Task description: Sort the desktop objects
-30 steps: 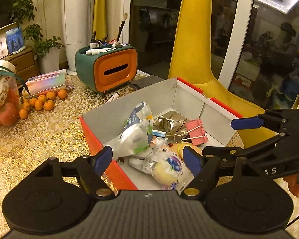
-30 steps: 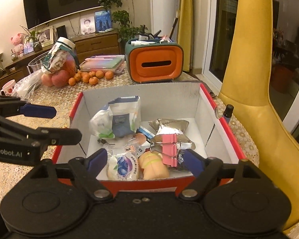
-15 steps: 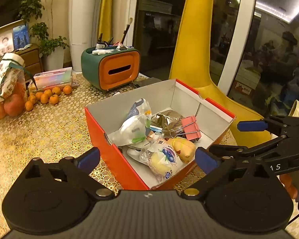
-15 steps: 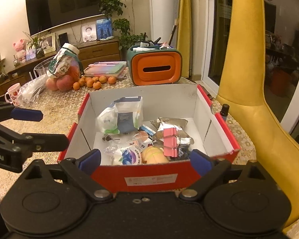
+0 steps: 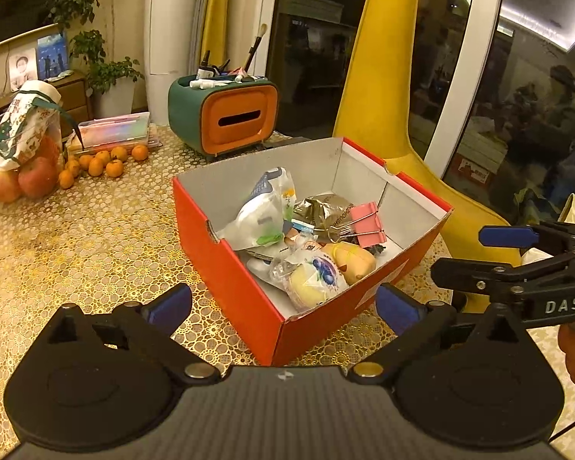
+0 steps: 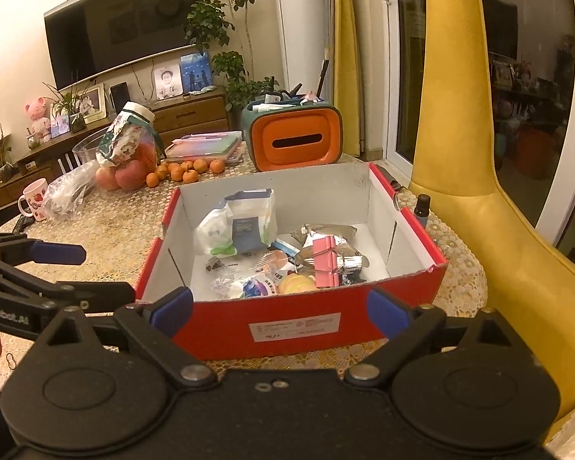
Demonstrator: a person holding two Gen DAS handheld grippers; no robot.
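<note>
A red cardboard box (image 5: 226, 268) (image 6: 287, 326) with a white inside stands on the gold lace tablecloth. It holds a white pouch (image 5: 260, 214) (image 6: 245, 222), a foil packet (image 5: 322, 207) (image 6: 326, 235), a pink binder clip (image 5: 370, 224) (image 6: 326, 262), a yellow toy (image 5: 350, 258) (image 6: 295, 283) and a wrapped bun (image 5: 314, 278). My left gripper (image 5: 281, 308) is open and empty, in front of the box's near corner. My right gripper (image 6: 280, 310) is open and empty, before the box's labelled front wall. Each gripper also shows in the other's view.
A green and orange desk organiser (image 5: 226, 115) (image 6: 293, 138) with pens stands behind the box. Small oranges (image 5: 103, 161) (image 6: 184, 168), apples, a snack bag and a clear case lie at left. A dark bottle (image 6: 421, 207) stands right of the box. A yellow chair (image 6: 479, 191) stands at right.
Both grippers have drawn back from over the box and opened wider. The box now sits fully in front of both. Its contents have not moved.
</note>
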